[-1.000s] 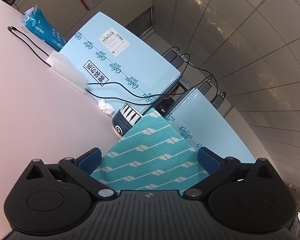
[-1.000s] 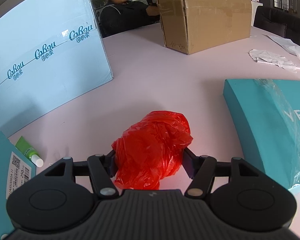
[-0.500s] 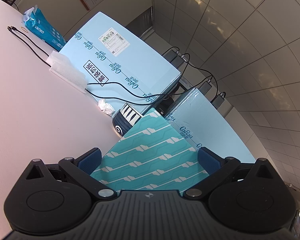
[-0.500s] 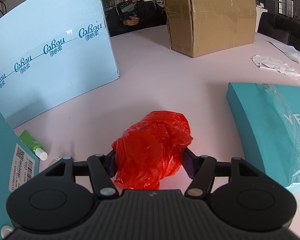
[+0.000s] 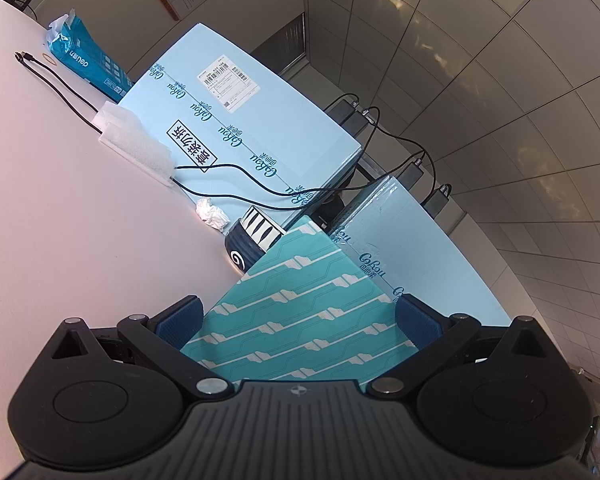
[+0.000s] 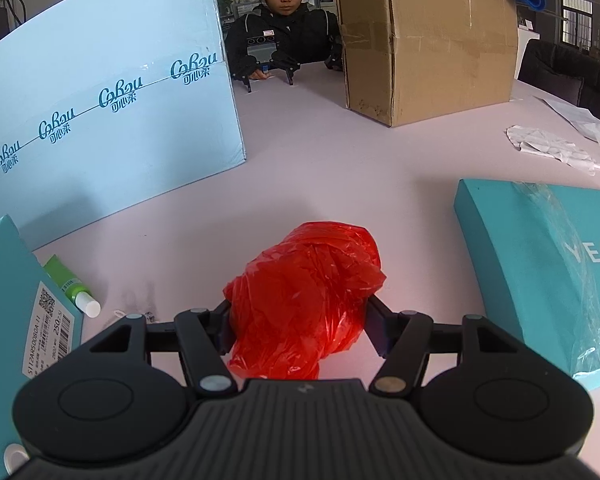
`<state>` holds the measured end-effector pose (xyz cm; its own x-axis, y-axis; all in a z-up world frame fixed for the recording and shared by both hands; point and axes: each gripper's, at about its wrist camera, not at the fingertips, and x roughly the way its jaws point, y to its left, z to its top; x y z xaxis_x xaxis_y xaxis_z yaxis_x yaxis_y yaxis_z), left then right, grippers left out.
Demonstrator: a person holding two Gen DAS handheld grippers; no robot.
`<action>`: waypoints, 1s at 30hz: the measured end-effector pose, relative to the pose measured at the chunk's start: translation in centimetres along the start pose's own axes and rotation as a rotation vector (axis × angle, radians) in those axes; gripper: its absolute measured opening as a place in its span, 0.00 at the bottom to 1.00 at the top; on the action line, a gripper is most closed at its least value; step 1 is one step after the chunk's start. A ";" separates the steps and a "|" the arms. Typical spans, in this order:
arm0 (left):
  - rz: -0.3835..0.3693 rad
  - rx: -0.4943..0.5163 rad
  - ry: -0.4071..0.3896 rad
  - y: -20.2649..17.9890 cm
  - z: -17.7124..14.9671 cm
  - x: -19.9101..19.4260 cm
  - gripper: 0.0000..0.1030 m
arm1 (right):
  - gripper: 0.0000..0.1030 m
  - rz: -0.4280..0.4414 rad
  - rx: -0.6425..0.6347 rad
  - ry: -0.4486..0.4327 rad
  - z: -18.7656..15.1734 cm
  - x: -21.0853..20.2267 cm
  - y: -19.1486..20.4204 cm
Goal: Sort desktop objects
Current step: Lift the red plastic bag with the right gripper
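right wrist view: your right gripper [image 6: 300, 328] clenching crumpled red plastic bag [image 6: 304, 292] just above pink tabletop [image 6: 340, 168]. left gripper [image 5: 298, 320] clamping teal patterned cardboard box [image 5: 300, 316]. carrying step; next, you needing drop spot for each.

Ahead of the right gripper [image 6: 300, 326], bare surface [image 6: 320, 168] runs forward as an open lane between the pale blue carton [image 6: 100, 120] on the left and the teal flat box [image 6: 540, 264] on the right, ending at the cardboard box [image 6: 424, 40]. A green tube [image 6: 70, 284] lies beside the lane's left edge. In the left view, cables [image 5: 240, 192], a foam block [image 5: 136, 144] and a striped cup [image 5: 252, 240] crowd the carton's foot.
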<state>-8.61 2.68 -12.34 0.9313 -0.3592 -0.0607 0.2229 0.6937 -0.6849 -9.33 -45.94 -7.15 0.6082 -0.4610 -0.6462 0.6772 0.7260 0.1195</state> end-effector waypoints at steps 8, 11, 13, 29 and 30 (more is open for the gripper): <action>0.004 -0.003 -0.001 -0.1 0.0 0.0 1.00 | 0.63 0.026 -0.005 -0.004 0.2 -1.0 0.3; 0.004 -0.003 -0.001 -0.2 -0.1 0.0 1.00 | 0.63 0.040 -0.008 -0.005 0.3 -1.2 0.6; 0.004 -0.003 -0.001 -0.1 0.0 0.0 1.00 | 0.63 0.052 -0.013 -0.004 0.3 -1.3 0.7; 0.006 -0.003 -0.001 -0.2 0.0 0.0 1.00 | 0.63 0.114 0.000 -0.003 0.3 -2.4 1.3; 0.006 -0.002 -0.001 -0.2 0.0 0.0 1.00 | 0.63 0.120 0.002 -0.003 0.3 -2.5 1.3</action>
<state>-8.61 2.58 -12.19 0.9330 -0.3543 -0.0640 0.2166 0.6943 -0.6863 -9.78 -44.01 -5.15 0.6860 -0.3724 -0.6250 0.6004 0.7750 0.1972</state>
